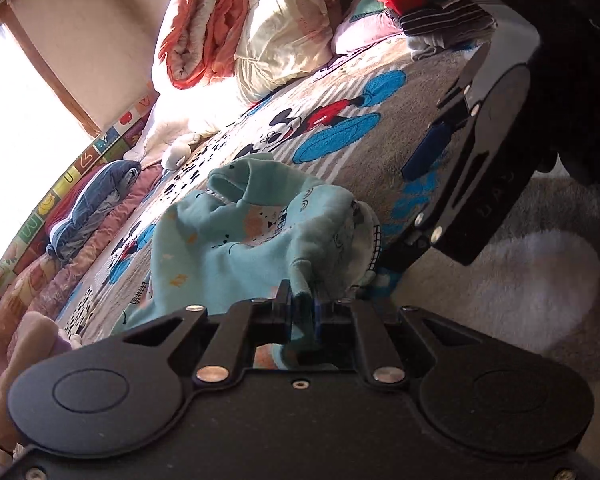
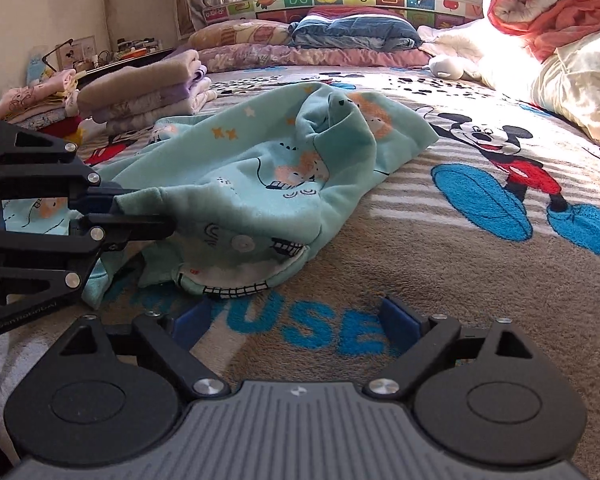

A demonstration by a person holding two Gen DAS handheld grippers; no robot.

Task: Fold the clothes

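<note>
A light teal child's garment (image 2: 268, 168) with cartoon prints lies crumpled on a Mickey Mouse blanket (image 2: 460, 248) covering the bed. My left gripper (image 1: 302, 312) is shut on a teal edge of the garment (image 1: 228, 248); the right wrist view shows the same gripper (image 2: 140, 212) from the left, pinching the cloth. My right gripper (image 2: 292, 320) hovers open just in front of the garment's near hem, its blue pads (image 2: 400, 320) wide apart over the blanket. In the left wrist view the right gripper (image 1: 428, 156) appears at the right, open above the blanket.
Folded clothes (image 2: 140, 96) are stacked at the left of the bed, and another folded stack (image 1: 436, 12) sits at the far end. Rolled orange and cream quilts (image 2: 556, 32) and pillows (image 2: 340, 36) line the far side. A pale fluffy rug (image 1: 520, 292) lies beside the bed.
</note>
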